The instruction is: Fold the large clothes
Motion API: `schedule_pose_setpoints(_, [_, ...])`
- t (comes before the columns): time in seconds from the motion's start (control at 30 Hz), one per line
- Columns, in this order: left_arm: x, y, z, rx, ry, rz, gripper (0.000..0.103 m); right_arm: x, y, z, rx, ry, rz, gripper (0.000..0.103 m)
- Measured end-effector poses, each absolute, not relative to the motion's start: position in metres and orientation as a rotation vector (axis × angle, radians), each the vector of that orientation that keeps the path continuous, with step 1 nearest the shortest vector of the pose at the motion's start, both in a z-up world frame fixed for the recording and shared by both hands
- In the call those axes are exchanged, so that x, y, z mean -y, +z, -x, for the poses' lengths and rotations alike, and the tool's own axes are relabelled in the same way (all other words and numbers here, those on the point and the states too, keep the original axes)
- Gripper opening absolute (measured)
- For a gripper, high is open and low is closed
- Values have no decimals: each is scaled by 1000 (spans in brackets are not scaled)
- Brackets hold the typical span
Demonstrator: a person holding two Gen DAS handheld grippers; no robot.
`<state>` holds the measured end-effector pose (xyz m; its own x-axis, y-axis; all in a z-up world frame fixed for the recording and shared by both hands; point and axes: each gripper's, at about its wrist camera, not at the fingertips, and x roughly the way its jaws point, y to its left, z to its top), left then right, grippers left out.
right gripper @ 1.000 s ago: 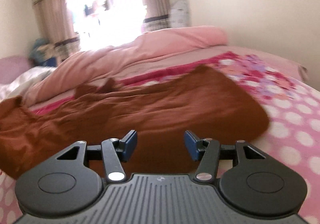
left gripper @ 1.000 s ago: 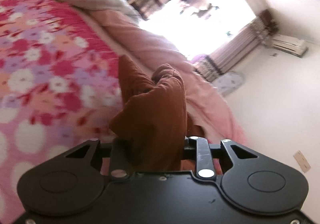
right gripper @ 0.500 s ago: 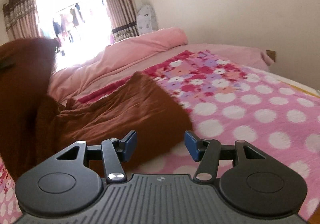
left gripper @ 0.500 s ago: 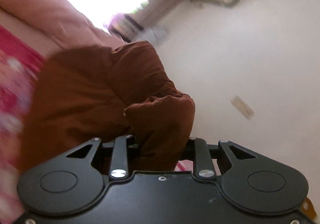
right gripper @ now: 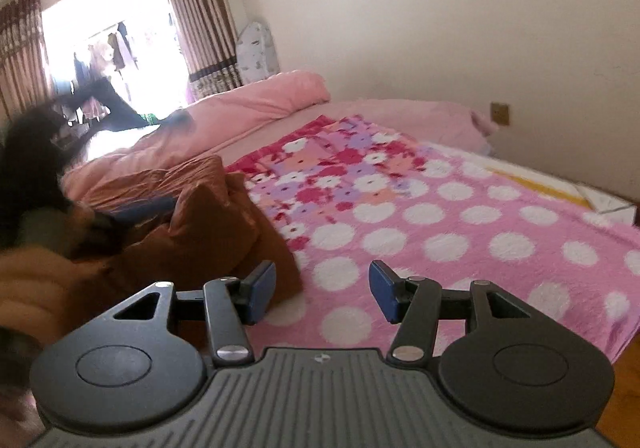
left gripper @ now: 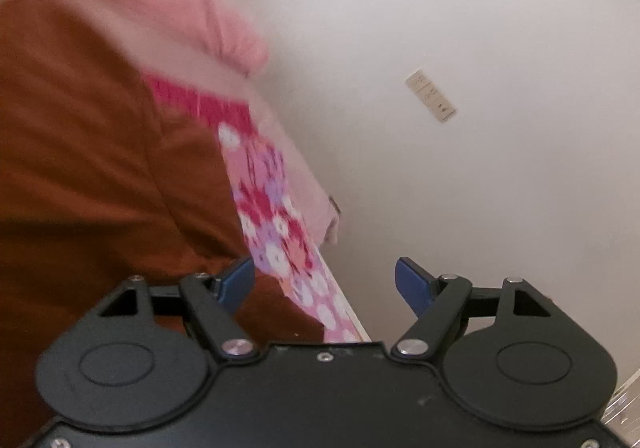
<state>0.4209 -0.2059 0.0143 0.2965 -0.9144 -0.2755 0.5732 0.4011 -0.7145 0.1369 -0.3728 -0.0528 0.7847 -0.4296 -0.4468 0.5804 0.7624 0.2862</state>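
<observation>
Fold laid over, cloth released

The brown garment has been let go by the opening left gripper (nothing between); right gripper is kept apart, empty.

The garment lies on the blanket, left side.

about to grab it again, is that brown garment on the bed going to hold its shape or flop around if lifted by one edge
The brown garment will probably flop: it lies bunched in soft creases and folds. It looks thick and large, so it may hang heavy and drag from one corner. It could also catch on the fuzzy polka-dot blanket rather than slide.
</observation>
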Motion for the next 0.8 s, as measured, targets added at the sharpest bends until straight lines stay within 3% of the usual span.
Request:
schedule_pose_setpoints(0.13, [137, 18, -385, -625, -884, 332, 79, 374, -53, -140, -360, -407, -549, 64])
schedule_pose_setpoints(0.37, [62, -50, -333, -597, -562, 1, 78, 395, -60, -168, -346, -244, -779, 64])
schedule_pose_setpoints(0.53, [73, -76, -340, -601, -517, 8, 73, 408, -68, -196, -378, -275, -830, 65])
schedule_pose_setpoints(0.8, [102, -77, -356, -567, -462, 14, 67, 406, -56, -207, -370, -287, -799, 67])
